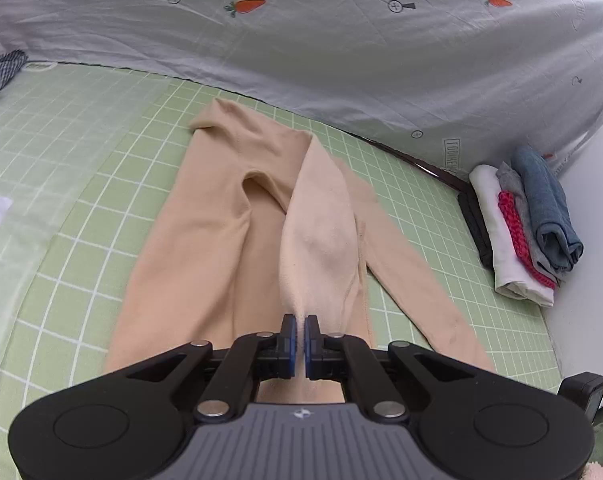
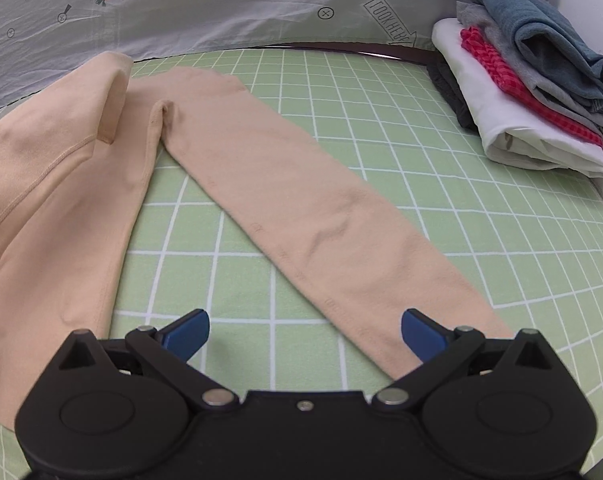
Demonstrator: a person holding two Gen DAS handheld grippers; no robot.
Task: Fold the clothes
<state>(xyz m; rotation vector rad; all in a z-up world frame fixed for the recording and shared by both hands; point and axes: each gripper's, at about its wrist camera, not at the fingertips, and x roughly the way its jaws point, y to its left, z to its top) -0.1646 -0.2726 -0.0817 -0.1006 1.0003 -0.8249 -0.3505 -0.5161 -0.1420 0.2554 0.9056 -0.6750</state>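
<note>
Beige leggings (image 1: 205, 216) lie on the green checked sheet (image 1: 81, 184), waist at the far end, legs toward me. My left gripper (image 1: 300, 322) is shut on a fold of the leggings' fabric and lifts it, showing the pale inner side (image 1: 321, 232). In the right wrist view the leggings (image 2: 285, 196) spread across the sheet (image 2: 381, 120), one leg running diagonally toward me. My right gripper (image 2: 305, 330) is open and empty, low over the sheet, with that leg's lower end by its right finger (image 2: 421, 334).
A stack of folded clothes (image 1: 525, 220) sits at the right edge of the bed, also in the right wrist view (image 2: 533, 76). A grey carrot-print quilt (image 1: 341, 48) lies along the far side. A checked garment (image 1: 1, 68) lies at the far left.
</note>
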